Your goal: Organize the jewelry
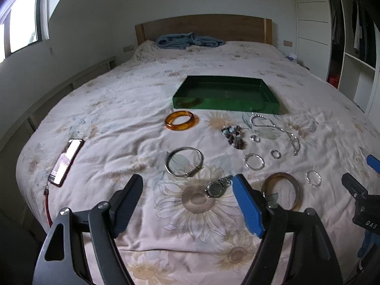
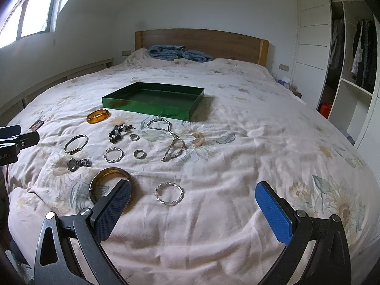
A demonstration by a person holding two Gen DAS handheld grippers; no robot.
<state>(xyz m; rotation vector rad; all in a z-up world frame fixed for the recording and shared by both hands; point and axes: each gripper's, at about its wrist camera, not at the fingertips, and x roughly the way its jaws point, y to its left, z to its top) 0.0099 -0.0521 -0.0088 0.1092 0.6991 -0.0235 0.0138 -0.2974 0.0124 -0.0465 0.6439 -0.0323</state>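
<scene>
A green tray (image 1: 273, 105) (image 2: 152, 108) lies on the bed, nothing visible inside. In front of it lie an amber bangle (image 1: 181, 120) (image 2: 97, 116), a silver bangle (image 1: 184, 162) (image 2: 76, 144), a watch (image 1: 217, 187) (image 2: 78, 163), a brown bangle (image 1: 282, 190) (image 2: 104, 182), a bead bracelet (image 1: 234, 136) (image 2: 120, 131), a necklace (image 1: 275, 128) (image 2: 171, 140), several small rings and twisted silver bracelets (image 2: 169, 194). My left gripper (image 1: 187, 201) is open above the quilt near the watch. My right gripper (image 2: 192, 206) is open, the twisted bracelet just ahead of it.
A phone (image 1: 66, 161) with a red cable lies at the bed's left edge. A blue blanket (image 1: 187, 40) sits by the wooden headboard. An open wardrobe (image 2: 351, 59) stands to the right. A window is on the left wall.
</scene>
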